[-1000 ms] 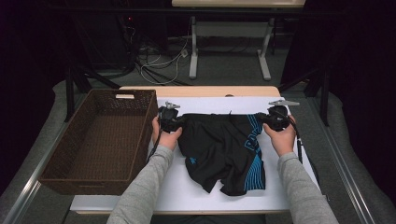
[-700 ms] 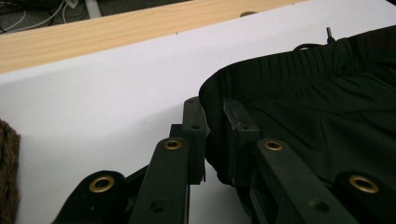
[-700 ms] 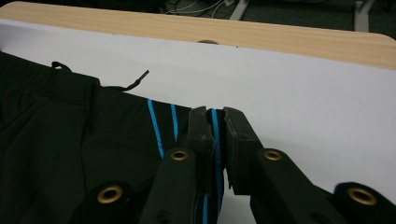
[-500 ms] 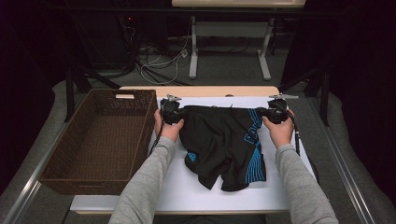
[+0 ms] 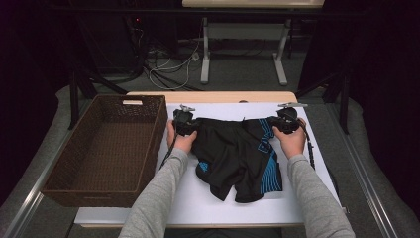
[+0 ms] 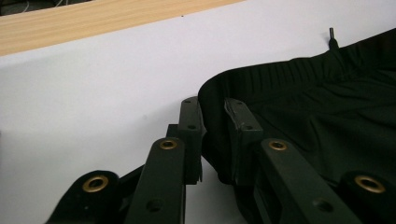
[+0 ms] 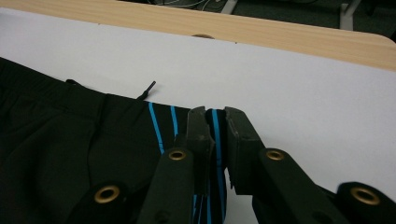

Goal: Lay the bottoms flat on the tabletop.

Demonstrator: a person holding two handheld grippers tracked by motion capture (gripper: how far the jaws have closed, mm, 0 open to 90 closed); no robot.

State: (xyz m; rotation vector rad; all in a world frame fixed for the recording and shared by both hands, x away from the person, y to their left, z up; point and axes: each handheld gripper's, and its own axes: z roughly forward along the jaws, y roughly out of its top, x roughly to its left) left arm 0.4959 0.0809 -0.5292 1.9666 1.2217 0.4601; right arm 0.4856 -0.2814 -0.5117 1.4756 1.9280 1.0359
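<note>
Black shorts [image 5: 237, 153] with blue stripes lie spread on the white table cover [image 5: 233, 111], waistband at the far side. My left gripper [image 5: 190, 124] sits at the waistband's left corner, my right gripper [image 5: 280, 123] at its right corner. In the left gripper view the folded waistband of the shorts [image 6: 327, 107] fills the narrow gap of the left gripper [image 6: 214, 109]. In the right gripper view the striped edge of the shorts [image 7: 70, 140] sits between the pads of the right gripper [image 7: 215, 116]. Both pairs of jaws have just been opening a little, with cloth still between them.
A brown wicker basket [image 5: 89, 191] stands left of the cover, close to my left forearm. The table's wooden edge [image 5: 213, 96] runs along the far side. Beyond it the floor holds cables and table legs. A drawstring tip [image 7: 148, 88] lies on the cover.
Both hands have drawn the waistband straighter between them. The shorts lie flatter and squarer than a second ago, with the legs swung toward me.
</note>
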